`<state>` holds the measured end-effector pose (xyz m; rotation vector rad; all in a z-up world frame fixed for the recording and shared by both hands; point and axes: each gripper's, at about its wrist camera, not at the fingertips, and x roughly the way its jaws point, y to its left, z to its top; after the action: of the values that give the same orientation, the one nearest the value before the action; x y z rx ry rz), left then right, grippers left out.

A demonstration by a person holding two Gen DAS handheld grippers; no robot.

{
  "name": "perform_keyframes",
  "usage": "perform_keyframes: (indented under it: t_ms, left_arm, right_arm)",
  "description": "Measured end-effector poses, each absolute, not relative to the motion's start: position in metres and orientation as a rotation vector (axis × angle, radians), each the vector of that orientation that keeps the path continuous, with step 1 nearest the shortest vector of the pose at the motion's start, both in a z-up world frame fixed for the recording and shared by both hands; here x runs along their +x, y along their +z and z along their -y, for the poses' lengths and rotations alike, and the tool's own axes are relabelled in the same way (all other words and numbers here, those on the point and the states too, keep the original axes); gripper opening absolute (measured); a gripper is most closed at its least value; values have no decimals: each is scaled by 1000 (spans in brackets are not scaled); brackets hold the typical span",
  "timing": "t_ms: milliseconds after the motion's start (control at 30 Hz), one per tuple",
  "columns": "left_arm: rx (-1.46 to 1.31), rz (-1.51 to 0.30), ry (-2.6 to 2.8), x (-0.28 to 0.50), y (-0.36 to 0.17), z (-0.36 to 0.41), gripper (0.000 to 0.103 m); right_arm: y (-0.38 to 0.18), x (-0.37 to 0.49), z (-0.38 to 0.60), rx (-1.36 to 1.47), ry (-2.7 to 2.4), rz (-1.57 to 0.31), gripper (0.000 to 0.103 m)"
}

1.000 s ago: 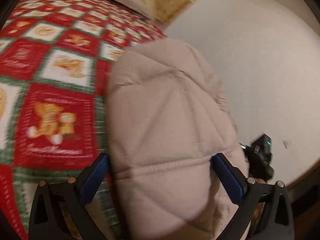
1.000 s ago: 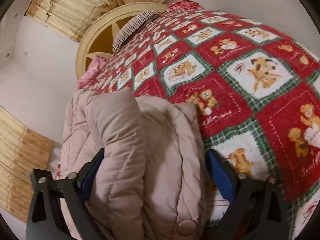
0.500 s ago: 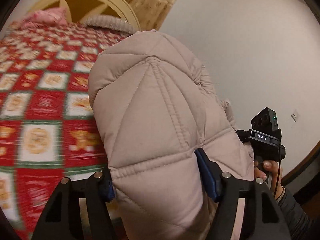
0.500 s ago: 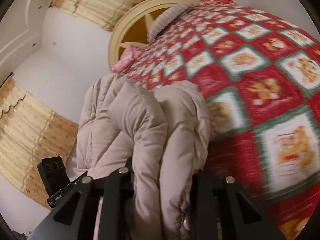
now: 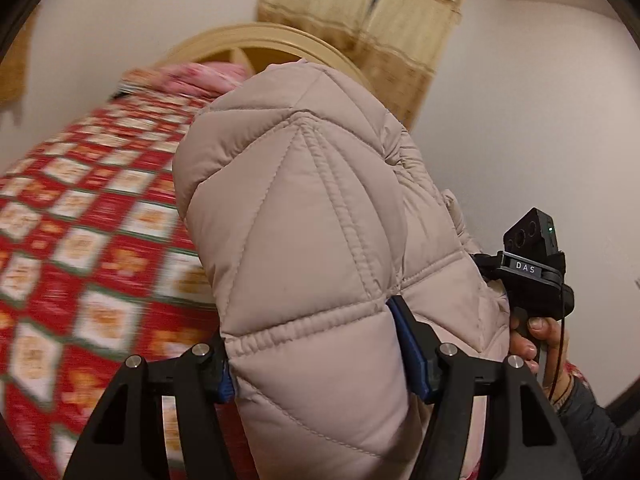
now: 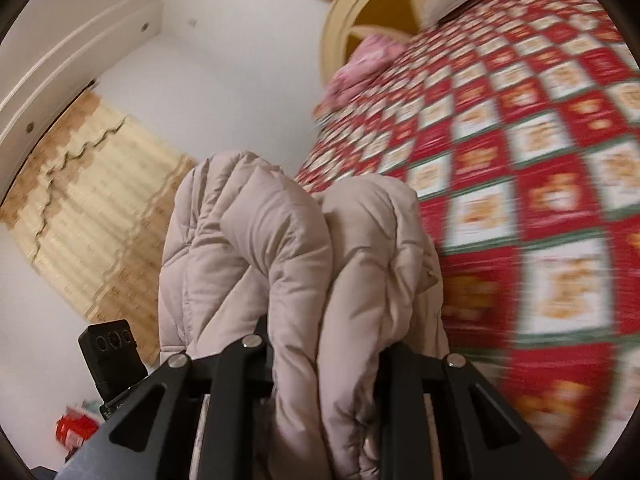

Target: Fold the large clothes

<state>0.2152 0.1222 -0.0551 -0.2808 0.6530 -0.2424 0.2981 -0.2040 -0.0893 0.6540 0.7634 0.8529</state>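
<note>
My left claw (image 5: 316,354) is black with blue pads (image 5: 412,356); my right claw (image 6: 326,356) is black throughout. The quilted jacket (image 5: 304,216) is plain pale beige with matching stitching. The bedspread (image 5: 80,248) is a check of red and white squares edged in green, each square carrying an orange-brown figure. The headboard (image 6: 340,12) is cream. The curtain (image 5: 372,12) is pale yellow with a tan patterned border. The pillow (image 5: 192,80) is pink. The wall (image 5: 520,80) is white. A red object (image 6: 74,434) sits low down, unidentifiable.
</note>
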Motion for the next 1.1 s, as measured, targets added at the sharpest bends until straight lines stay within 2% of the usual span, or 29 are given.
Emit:
perform_keyframes:
  t_ms: [233, 300, 367, 567, 767, 833, 933, 1100]
  left_arm:
    - [-296, -684, -36, 213, -87, -198, 65]
    - [-324, -722, 4, 214, -103, -211, 73]
    - [-361, -768, 49, 218, -124, -221, 86]
    - [-356, -739, 64, 212, -141, -220, 98]
    - [-332, -723, 91, 204, -142, -225, 99]
    - [-280, -712, 119, 202, -134, -221, 99]
    - [-209, -700, 156, 198, -131, -215, 99]
    - [-121, -684, 215, 184, -117, -206, 99]
  right_arm:
    - [-98, 324, 95, 583, 948, -844, 24]
    - [-109, 328, 77, 564, 947, -890, 24]
    - [-124, 335, 67, 555, 923, -941, 25]
    - [-159, 342, 69, 572, 890, -1006, 35]
    - [-163, 344, 73, 557, 869, -1022, 45]
    - [-160, 346, 70, 534, 844, -1013, 56]
    - [-153, 343, 68, 471, 782, -991, 64]
    - [-130, 331, 76, 382, 683, -941, 69]
